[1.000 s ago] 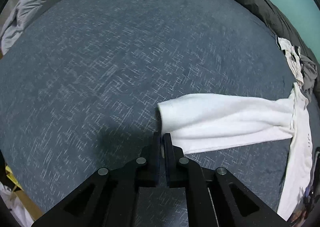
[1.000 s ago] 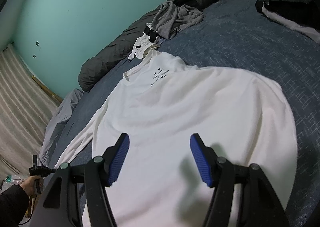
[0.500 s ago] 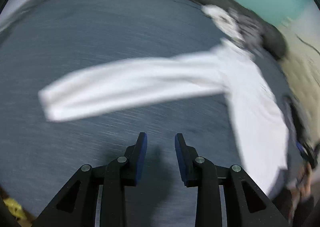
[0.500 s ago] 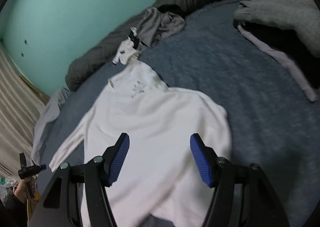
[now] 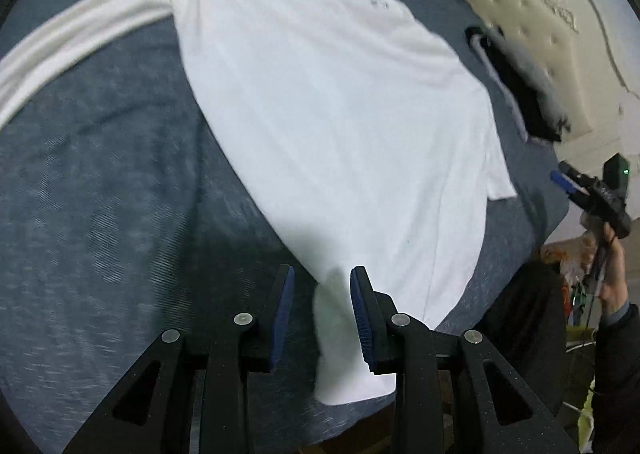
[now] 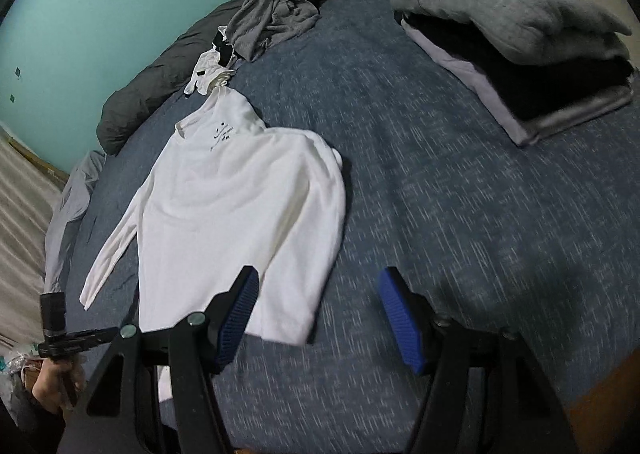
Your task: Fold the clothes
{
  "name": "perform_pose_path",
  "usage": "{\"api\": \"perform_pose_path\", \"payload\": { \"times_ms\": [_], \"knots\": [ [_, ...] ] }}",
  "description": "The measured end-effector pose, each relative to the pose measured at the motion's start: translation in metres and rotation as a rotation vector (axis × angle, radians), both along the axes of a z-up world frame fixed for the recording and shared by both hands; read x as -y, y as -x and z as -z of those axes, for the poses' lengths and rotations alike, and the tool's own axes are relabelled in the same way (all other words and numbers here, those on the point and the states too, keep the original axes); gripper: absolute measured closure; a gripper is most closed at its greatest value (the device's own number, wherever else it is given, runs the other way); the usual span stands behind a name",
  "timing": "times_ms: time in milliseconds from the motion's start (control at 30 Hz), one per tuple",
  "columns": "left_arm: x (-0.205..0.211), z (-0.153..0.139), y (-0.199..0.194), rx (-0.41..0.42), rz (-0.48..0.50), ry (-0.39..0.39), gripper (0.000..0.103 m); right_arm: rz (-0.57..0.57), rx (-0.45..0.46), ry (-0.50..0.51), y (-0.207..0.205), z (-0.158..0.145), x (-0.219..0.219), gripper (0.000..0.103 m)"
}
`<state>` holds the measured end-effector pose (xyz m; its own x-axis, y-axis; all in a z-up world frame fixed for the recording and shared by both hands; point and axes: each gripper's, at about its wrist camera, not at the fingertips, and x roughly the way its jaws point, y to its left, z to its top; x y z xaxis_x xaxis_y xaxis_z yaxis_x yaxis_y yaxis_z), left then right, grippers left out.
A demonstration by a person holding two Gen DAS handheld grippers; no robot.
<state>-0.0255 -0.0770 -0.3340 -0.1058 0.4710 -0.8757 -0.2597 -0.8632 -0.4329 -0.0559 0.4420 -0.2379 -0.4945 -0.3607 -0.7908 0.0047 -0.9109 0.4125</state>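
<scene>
White long-sleeved cotton shirt (image 6: pixel 236 205) lying flat on a dark blue speckled bedspread (image 6: pixel 460 213), front up, with a small dark print on the chest. In the right wrist view its long axis runs from the hem at near centre to the collar at far left, so the neck points away toward the rolled dark grey duvet (image 6: pixel 168 81) along the far edge of the bed. One sleeve (image 6: pixel 110 250) lies straight along the left side of the body, cuff toward the near left; the opposite side is folded in under a rounded edge.

Left gripper (image 5: pixel 322 314), seen in the left wrist view, hovers over the near left corner of the hem: its blue-padded jaws stand partly apart, a tongue of white cloth lies between them, and the pads do not press on it. Right gripper (image 6: pixel 316 318) hangs over bare bedspread just right of the hem, jaws wide apart and empty.

Crumpled grey garment (image 6: pixel 272 19) and a small white cloth with black marks (image 6: pixel 212 65) lie beyond the collar, the white cloth touching it. Folded stack of grey and black clothes (image 6: pixel 520 53) sits at far right, well apart from the shirt, before a cream tufted headboard (image 5: pixel 552 25).
</scene>
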Motion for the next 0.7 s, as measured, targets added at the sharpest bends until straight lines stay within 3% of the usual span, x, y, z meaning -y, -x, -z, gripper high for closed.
{"api": "perform_pose_path", "payload": {
  "times_ms": [100, 367, 400, 433, 500, 700],
  "knots": [
    [-0.009, 0.020, 0.009, 0.029, -0.008, -0.008, 0.069, -0.018, -0.002, -0.009, -0.007, -0.001, -0.001, 0.039],
    [-0.019, 0.035, 0.004, 0.058, -0.025, -0.030, 0.069, -0.061, 0.043, -0.019, -0.011, 0.013, 0.012, 0.039],
    [-0.020, 0.035, 0.003, 0.055, -0.024, -0.033, 0.071, -0.066, 0.050, -0.019, -0.011, 0.015, 0.014, 0.039],
    [-0.021, 0.035, 0.003, 0.052, -0.023, -0.036, 0.081, -0.070, 0.056, -0.017, -0.011, 0.017, 0.016, 0.039],
    [-0.022, 0.031, 0.002, 0.035, -0.020, -0.041, 0.093, -0.077, 0.068, -0.009, -0.010, 0.019, 0.019, 0.039],
    [-0.007, 0.000, -0.002, -0.045, -0.029, -0.073, 0.098, -0.102, 0.104, -0.011, -0.007, 0.026, 0.027, 0.039]
  ]
}}
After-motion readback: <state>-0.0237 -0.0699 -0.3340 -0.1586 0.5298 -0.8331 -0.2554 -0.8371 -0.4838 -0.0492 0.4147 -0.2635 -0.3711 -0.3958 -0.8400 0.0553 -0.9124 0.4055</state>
